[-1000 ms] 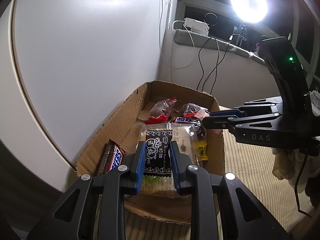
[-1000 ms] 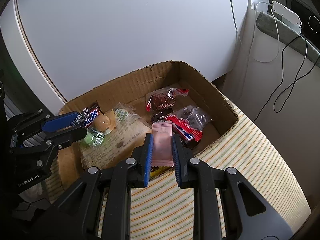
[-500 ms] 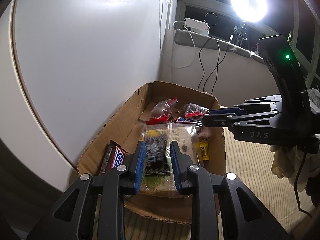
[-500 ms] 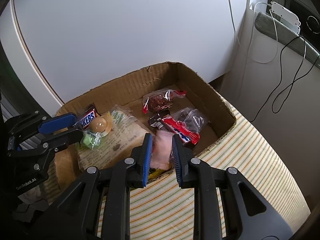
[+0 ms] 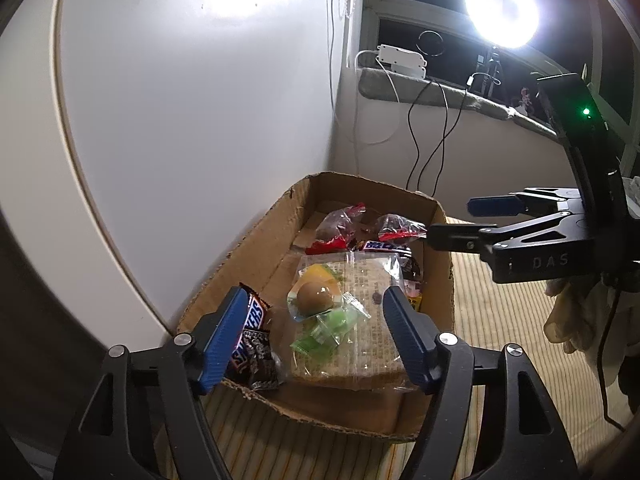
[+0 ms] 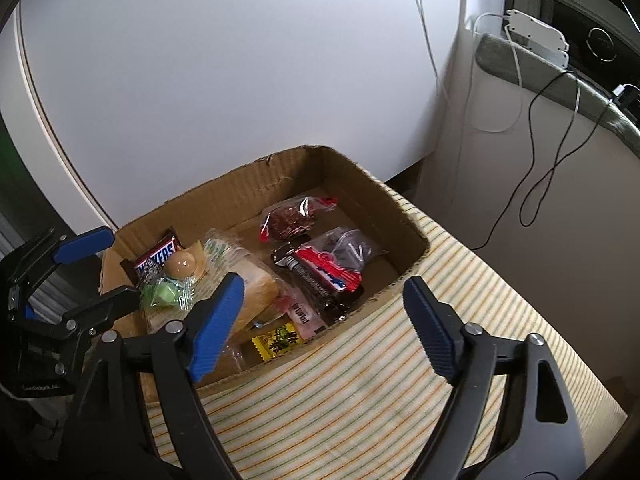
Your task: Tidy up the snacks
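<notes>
A cardboard box (image 5: 256, 236) (image 6: 240, 184) holds several snacks. My left gripper (image 5: 316, 320) is open and empty above the box's near end, over a clear bread bag (image 5: 360, 320) topped by a brown egg pack (image 5: 316, 296) and green candy (image 5: 332, 324). A Snickers bar (image 5: 250, 332) and a black packet (image 5: 260, 364) lie by its left finger. My right gripper (image 6: 320, 312) is open and empty above the box's front edge. Below it lie a pink packet (image 6: 306, 314), a yellow candy (image 6: 278, 340) and a red-blue bar (image 6: 328, 268).
The box rests on a striped cloth (image 6: 380, 380) against a white wall (image 6: 200, 60). Cables (image 6: 552, 140) hang from a padded sill with a white power strip (image 5: 402, 60). A bright ring light (image 5: 502, 8) shines at the upper right.
Both grippers have opened. The left let go of the black packet, which now lies by the Snickers bar. The right let go of the pink packet, now in the box's front.
</notes>
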